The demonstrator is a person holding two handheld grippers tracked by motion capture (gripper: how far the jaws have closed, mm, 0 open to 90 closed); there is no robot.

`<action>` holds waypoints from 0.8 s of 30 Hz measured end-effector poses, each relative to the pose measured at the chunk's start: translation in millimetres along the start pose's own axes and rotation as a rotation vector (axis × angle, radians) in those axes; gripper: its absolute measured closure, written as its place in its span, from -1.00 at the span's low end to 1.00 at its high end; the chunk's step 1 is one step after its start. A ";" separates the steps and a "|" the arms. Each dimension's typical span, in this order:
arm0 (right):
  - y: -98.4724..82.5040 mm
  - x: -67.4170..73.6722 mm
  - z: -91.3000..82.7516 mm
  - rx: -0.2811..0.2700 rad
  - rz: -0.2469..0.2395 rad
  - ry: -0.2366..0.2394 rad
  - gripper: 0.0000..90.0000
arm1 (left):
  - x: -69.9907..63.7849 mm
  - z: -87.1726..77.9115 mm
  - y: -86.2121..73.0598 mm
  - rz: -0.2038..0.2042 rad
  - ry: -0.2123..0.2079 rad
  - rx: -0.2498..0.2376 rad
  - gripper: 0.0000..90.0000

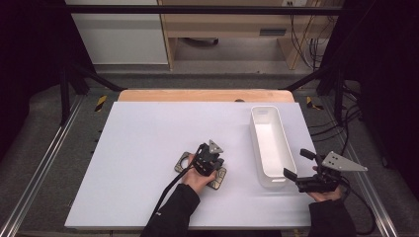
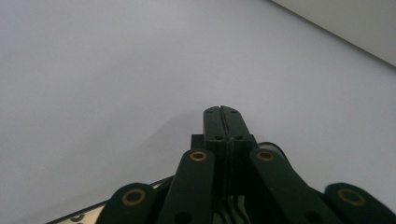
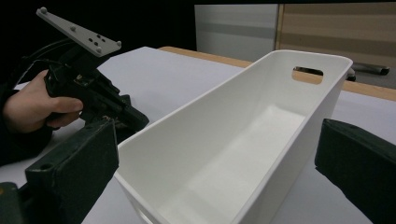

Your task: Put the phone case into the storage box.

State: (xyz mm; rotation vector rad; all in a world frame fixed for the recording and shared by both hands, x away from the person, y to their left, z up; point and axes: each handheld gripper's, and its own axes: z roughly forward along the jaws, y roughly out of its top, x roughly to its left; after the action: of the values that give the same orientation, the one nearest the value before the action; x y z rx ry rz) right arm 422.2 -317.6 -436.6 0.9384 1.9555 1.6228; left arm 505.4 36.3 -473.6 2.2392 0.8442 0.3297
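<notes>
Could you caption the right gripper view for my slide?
Open right tool facing the near end of an empty white bin on the table.

A lab recording rig: black metal frame point(image 1: 74, 79) around a white counter point(image 1: 148, 128), loose cables point(image 1: 306, 39) behind its far edge.

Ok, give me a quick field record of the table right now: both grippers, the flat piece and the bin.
left gripper: jaws shut, nothing between them, over the flat piece
flat piece: dark, flat on the white table, partly hidden under the left gripper
right gripper: jaws open, at the bin's near end
white bin: upright, empty, handle slot in far wall
</notes>
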 end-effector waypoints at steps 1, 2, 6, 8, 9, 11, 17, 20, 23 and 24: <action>0.0 0.0 0.0 0.000 0.000 0.000 -1.00 | 0.0 0.0 -0.1 0.002 0.000 0.000 0.98; 0.0 0.0 0.0 -0.001 0.000 0.001 -1.00 | 0.0 -0.3 0.1 0.002 -0.001 0.002 0.98; -0.2 0.1 0.3 0.002 0.000 0.001 -1.00 | 0.0 -0.4 1.3 0.002 -0.005 0.011 0.98; -0.2 0.2 0.4 0.003 0.000 0.001 -1.00 | 0.2 -0.3 1.9 0.003 -0.006 0.017 0.98; -0.2 0.2 0.4 0.002 0.000 0.001 -1.00 | 0.3 -0.2 2.4 0.003 -0.009 0.022 0.98; -0.2 0.1 0.3 0.002 0.000 0.002 -1.00 | 0.6 -0.2 4.7 0.006 -0.013 0.041 0.98; -0.5 -0.4 0.2 0.001 0.002 0.003 -1.00 | 1.1 -1.0 4.7 0.005 -0.025 0.051 0.98; -0.5 -0.3 0.3 0.001 0.002 0.003 -1.00 | -0.6 -2.8 4.5 0.021 -0.025 0.065 0.98; -0.6 -0.4 0.3 0.002 0.003 0.003 -1.00 | -1.6 -3.8 4.2 0.031 -0.024 0.071 0.98; -0.7 -0.4 0.3 0.002 0.003 0.002 -1.00 | -2.2 -4.3 4.0 0.035 -0.023 0.073 0.98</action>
State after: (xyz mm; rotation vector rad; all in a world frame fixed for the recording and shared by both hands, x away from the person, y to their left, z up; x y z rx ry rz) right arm 422.6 -317.7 -437.4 0.9411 1.9582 1.6250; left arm 503.7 35.0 -467.8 2.3236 0.8175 0.2934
